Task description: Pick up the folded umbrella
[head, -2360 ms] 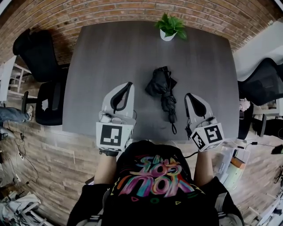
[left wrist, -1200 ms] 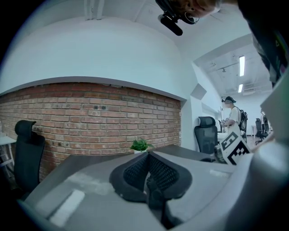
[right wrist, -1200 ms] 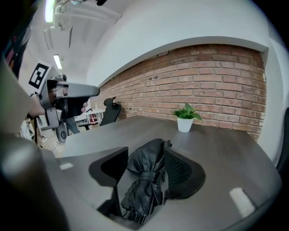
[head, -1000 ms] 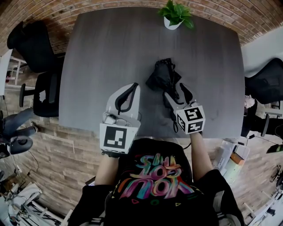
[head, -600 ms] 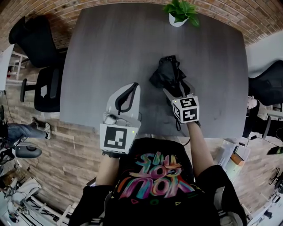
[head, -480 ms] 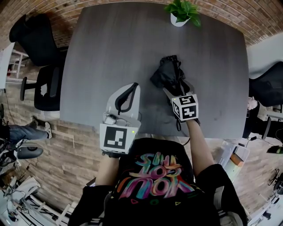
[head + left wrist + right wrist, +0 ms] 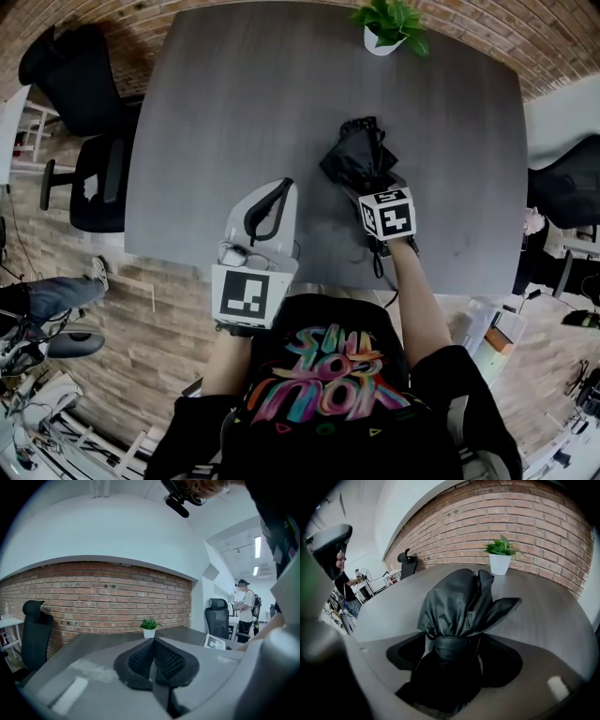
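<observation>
Tabletop [image 7: 234, 112]: only right gripper view shows umbrella [image 7: 454, 611] between parted jaws.

Nothing legible anywhere (the shirt [image 7: 323, 375] lettering is too stylised)

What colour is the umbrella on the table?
Black. The umbrella shows best in the right gripper view.

Left gripper [image 7: 277, 187] pinched closed, held about level out front. Right gripper [image 7: 380, 199] tipped steeply down, its jaws have just been opening wide, folded umbrella [image 7: 454, 611] between them, not squeezed.
</observation>
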{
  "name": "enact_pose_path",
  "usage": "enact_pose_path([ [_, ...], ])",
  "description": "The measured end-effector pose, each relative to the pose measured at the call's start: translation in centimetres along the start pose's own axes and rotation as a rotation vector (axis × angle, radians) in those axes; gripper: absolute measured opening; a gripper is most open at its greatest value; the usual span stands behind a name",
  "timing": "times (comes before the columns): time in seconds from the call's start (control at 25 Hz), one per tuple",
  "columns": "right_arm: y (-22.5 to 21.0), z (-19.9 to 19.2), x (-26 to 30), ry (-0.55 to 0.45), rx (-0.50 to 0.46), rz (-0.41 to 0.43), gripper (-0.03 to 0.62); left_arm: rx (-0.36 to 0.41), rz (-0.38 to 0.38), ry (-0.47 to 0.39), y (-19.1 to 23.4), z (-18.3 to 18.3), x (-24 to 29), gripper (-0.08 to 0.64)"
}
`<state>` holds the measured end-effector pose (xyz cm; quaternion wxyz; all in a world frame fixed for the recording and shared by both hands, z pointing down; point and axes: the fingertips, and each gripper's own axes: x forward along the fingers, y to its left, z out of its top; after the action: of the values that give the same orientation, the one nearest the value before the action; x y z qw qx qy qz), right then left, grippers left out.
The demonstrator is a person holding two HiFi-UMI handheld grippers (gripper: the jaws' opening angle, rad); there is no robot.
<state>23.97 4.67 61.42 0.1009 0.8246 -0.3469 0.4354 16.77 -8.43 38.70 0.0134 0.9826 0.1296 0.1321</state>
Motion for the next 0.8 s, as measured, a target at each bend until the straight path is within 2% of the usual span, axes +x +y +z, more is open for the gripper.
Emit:
enact_pose_path([
  [0.2,-0.01,-0.51,0.62,0.049,0.005,0.0,0.344,0.003,0.001,0.001,0.03,-0.08,-0.07,0.001],
  [0.4,-0.42,-0.7,0.69,0.074,0.006,-0.039,0.304,0.006,0.001,-0.003,0.15,0.12,-0.02,0.0],
  [0.8,-0.91,-0.48,0.26,0.03,0.078,-0.051,0.252,0.013,0.011,-0.017,0.51,0.76,-0.22,0.002],
])
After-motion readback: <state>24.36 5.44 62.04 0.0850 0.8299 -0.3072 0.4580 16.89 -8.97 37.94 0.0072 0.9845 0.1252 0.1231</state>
